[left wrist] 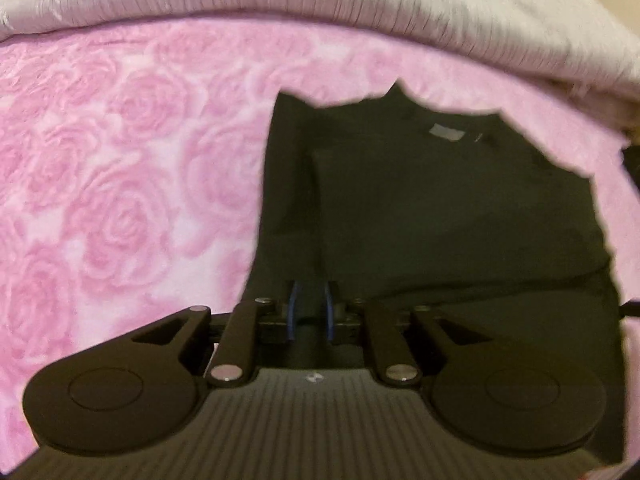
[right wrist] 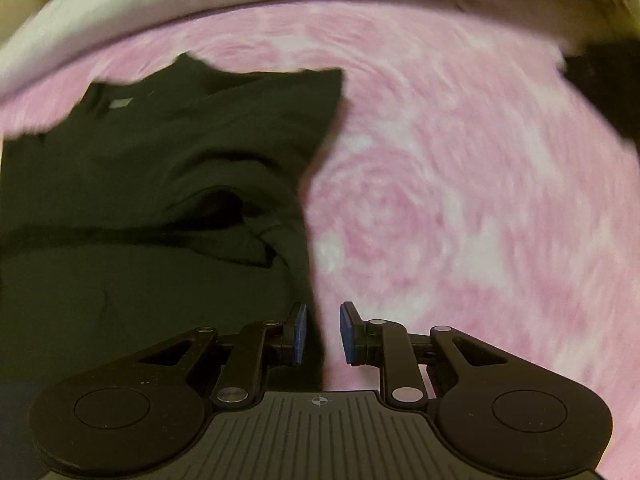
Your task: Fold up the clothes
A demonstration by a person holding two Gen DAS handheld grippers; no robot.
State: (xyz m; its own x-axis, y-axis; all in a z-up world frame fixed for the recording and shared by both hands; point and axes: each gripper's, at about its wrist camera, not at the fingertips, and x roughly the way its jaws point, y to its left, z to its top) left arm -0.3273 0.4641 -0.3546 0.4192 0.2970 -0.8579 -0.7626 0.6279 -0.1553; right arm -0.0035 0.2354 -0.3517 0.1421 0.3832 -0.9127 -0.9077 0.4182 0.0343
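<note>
A black shirt [left wrist: 420,208] lies partly folded on a pink rose-patterned blanket [left wrist: 120,200], its neck label at the far end. My left gripper [left wrist: 312,312] sits over the shirt's near edge, its blue pads a small gap apart with dark cloth between them; whether it pinches the cloth is unclear. In the right wrist view the shirt [right wrist: 140,168] fills the left half, rumpled in the middle. My right gripper [right wrist: 323,332] is open at the shirt's right edge, with the cloth edge running between its blue pads [right wrist: 301,330].
A white quilt [left wrist: 320,4] is bunched along the far side of the pink blanket [right wrist: 460,200]. A dark object [right wrist: 604,80] lies at the far right. The right wrist view is blurred by motion.
</note>
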